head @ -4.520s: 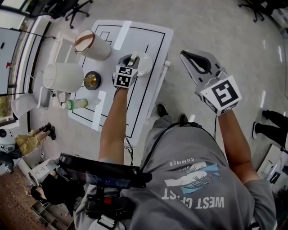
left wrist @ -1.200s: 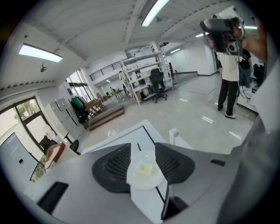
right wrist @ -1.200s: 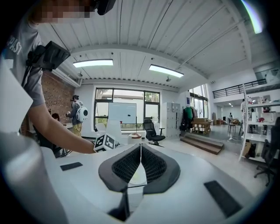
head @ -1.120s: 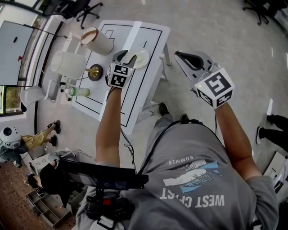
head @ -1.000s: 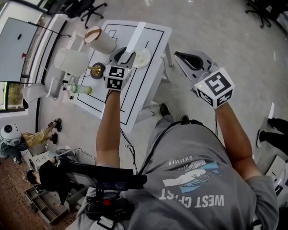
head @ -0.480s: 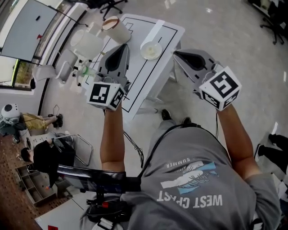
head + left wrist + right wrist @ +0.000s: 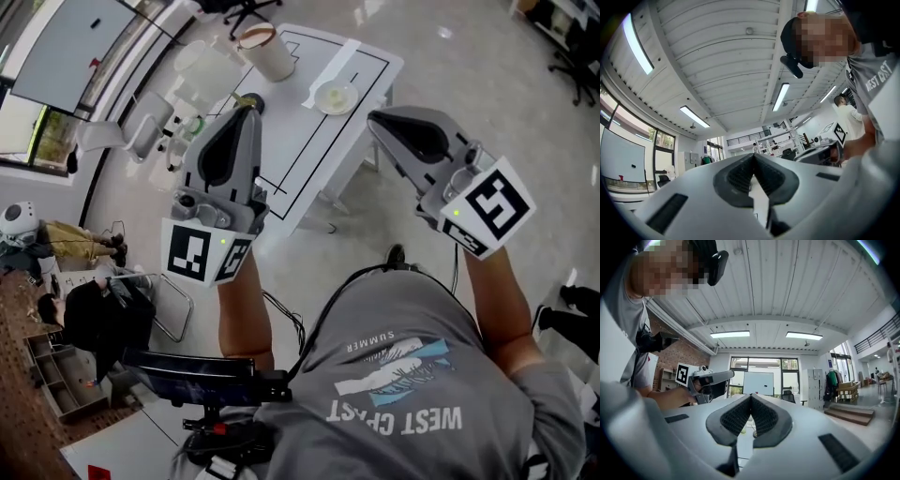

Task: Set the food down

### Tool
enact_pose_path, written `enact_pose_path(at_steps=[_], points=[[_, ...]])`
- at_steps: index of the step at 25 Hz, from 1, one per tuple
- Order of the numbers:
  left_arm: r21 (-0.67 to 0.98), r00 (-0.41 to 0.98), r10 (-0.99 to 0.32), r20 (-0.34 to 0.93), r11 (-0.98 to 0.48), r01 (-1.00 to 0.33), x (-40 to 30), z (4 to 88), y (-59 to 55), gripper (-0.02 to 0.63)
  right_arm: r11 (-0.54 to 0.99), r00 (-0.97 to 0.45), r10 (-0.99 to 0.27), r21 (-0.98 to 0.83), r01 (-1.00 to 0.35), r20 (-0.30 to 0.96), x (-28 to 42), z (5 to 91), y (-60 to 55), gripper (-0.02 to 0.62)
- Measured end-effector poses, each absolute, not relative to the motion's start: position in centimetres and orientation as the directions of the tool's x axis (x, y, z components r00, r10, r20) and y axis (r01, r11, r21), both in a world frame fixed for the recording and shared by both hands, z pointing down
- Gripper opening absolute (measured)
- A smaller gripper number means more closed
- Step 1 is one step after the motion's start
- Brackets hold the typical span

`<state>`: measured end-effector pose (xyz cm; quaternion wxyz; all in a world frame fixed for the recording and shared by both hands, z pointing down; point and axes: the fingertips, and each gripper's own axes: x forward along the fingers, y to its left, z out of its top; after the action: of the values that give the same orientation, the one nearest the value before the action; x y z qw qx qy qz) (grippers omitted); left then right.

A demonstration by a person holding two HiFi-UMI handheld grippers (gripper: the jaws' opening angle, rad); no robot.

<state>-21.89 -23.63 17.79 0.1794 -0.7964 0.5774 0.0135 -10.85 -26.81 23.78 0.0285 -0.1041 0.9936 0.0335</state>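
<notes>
A small white plate with food (image 7: 336,97) sits on the white table (image 7: 309,141), near its right edge. Both grippers are held high in front of me, off the table. My left gripper (image 7: 247,110) hangs over the table's near left side, short of the plate; in the left gripper view (image 7: 753,156) its pads meet with nothing between them. My right gripper (image 7: 374,119) is over the floor, right of the table. Its jaws in the right gripper view (image 7: 750,396) are also shut and empty. Each gripper view looks level across the room.
On the table's far side stand a brown-rimmed white cup (image 7: 265,49), a translucent jug (image 7: 208,70) and a green bottle (image 7: 193,126). A folding chair (image 7: 164,309) and a seated person (image 7: 89,323) are on the floor to my left.
My left gripper has left the plate on the table, shut its jaws and risen back toward me. The right gripper has risen too. The table now looks farther away.
</notes>
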Motion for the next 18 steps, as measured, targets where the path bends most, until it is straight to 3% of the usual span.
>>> enact_pose_path(at_steps=[9,18], points=[[-0.231,0.316,-0.927,-0.202,-0.269,-0.935,-25.1,20.0,-11.5,0.008,0.969,-0.972,-0.232,0.075,-0.235,-0.043,-14.2,23.9,-16.7,0.006],[-0.219,0.362,-0.911,-0.198,-0.319,-0.922,-26.4,22.3,-6.4,0.008,0.956,-0.959,-0.282,0.070,-0.283,-0.030,-15.4,25.6,-10.6,0.006]])
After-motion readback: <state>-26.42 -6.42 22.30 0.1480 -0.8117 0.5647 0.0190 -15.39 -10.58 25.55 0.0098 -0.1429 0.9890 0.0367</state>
